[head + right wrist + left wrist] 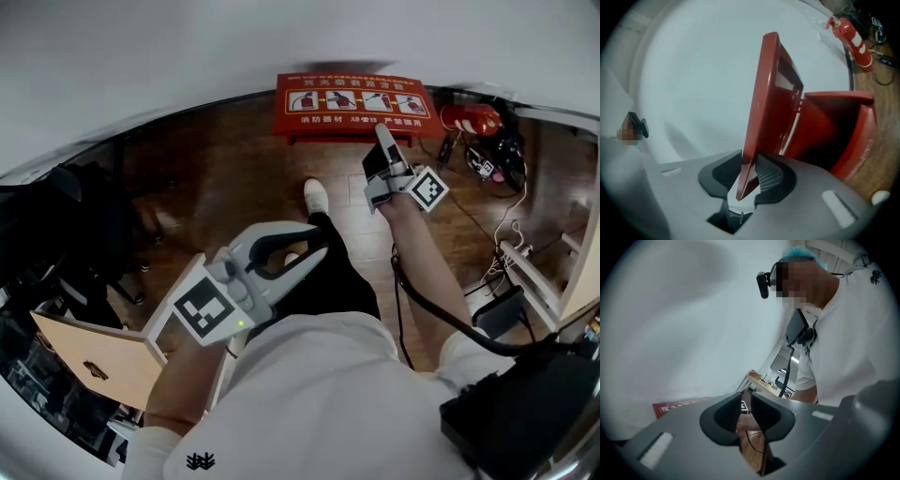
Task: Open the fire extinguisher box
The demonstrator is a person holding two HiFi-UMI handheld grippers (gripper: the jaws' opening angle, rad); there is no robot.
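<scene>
Dark wood-plank floor point(211, 178) running up to a plain white wall point(281, 37); items before you listed below.

1. Red metal fire extinguisher box point(354, 105), low and rectangular. It stands on the floor against the wall, straight ahead of you. Its top face carries a row of white instruction panels. Your right gripper view shows the red hinged lid point(764, 103) lifted up on edge, with the open red body to its right.

2. Your right gripper point(382, 136), grey, with a square-patterned marker cube point(428, 189), reaches out to the front of the box. Its tongs are clenched on the free edge of the lid, and the thin red rim is pinched between the two black ribbed pads point(771, 176).

3. Your left gripper point(317, 251), same make, is held back by your waist and well apart from the box. Its tongs are released. A narrow slit shows between the pads, with nothing in it; only floor and a forearm point(747, 422) show through.

4. Red cylindrical fire extinguisher point(469, 117), on the floor by the wall, near the right of the box. You cannot tell from these views whether it stands or lies.

5. Black cables point(506, 155), tangled on the floor beside the extinguisher.

6. White shoe point(316, 195), on the floor between you and the box.

7. Pale wooden panel point(89, 356), at your lower left.
</scene>
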